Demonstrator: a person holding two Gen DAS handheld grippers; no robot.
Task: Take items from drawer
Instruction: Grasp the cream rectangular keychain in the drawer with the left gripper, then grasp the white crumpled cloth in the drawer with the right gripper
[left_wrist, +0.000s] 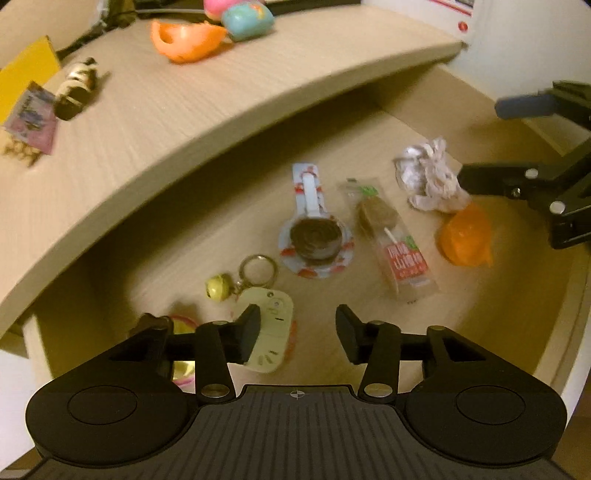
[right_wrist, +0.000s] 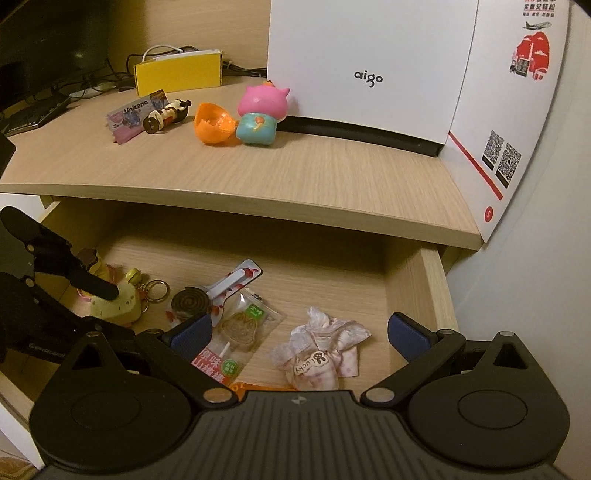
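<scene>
The open wooden drawer (right_wrist: 417, 280) holds a cream keychain toy (left_wrist: 271, 332) with a yellow bell (left_wrist: 218, 288), a wrapped chocolate spiral lollipop (left_wrist: 314, 240), a lollipop in a clear wrapper (left_wrist: 391, 240), a crumpled pink-white pouch (right_wrist: 321, 350) and an orange capsule half (left_wrist: 467, 236). My left gripper (left_wrist: 297, 332) is open low in the drawer, its left finger over the keychain toy. My right gripper (right_wrist: 301, 334) is open too, blue pads either side of the pouch and above it. In the left wrist view the right gripper (left_wrist: 495, 144) hangs by the pouch (left_wrist: 432, 177).
The desk top (right_wrist: 332, 177) above the drawer carries an orange capsule half (right_wrist: 212, 125), a pink-and-teal toy (right_wrist: 260, 114), a black-and-white figure (right_wrist: 166, 116), a card packet (right_wrist: 133, 118), a yellow box (right_wrist: 177, 74) and a white box (right_wrist: 369, 66). The desk edge overhangs the drawer's back.
</scene>
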